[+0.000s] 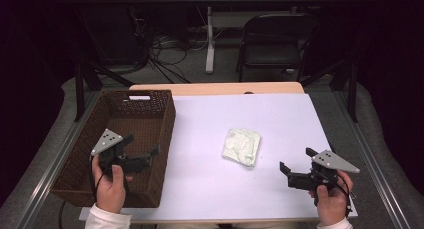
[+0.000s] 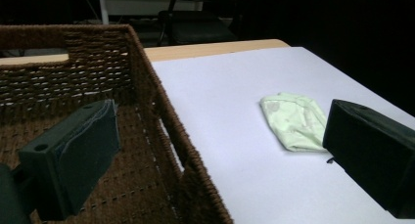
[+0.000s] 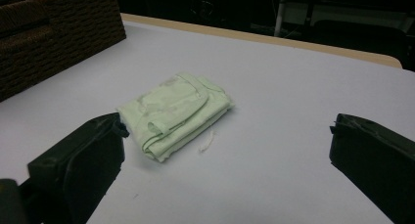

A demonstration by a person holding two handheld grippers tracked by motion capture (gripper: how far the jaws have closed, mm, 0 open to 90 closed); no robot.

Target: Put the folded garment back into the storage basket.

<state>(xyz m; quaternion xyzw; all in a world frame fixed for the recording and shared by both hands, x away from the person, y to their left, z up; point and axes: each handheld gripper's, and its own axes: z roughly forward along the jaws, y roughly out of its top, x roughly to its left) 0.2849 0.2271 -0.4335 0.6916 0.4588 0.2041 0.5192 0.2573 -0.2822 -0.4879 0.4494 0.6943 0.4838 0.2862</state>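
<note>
Lab-like room: dark surround, floor cables [image 1: 165, 56], folding chair [image 1: 276, 41], metal frame [image 1: 82, 84].

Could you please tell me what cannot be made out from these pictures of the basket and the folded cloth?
- Wicker basket: in the high view the left gripper and hand cover part of its floor.
- Folded pale green cloth: its underside and inner layers are hidden by its own folds.
- Small white scrap: too small to identify in the right gripper view.
</note>
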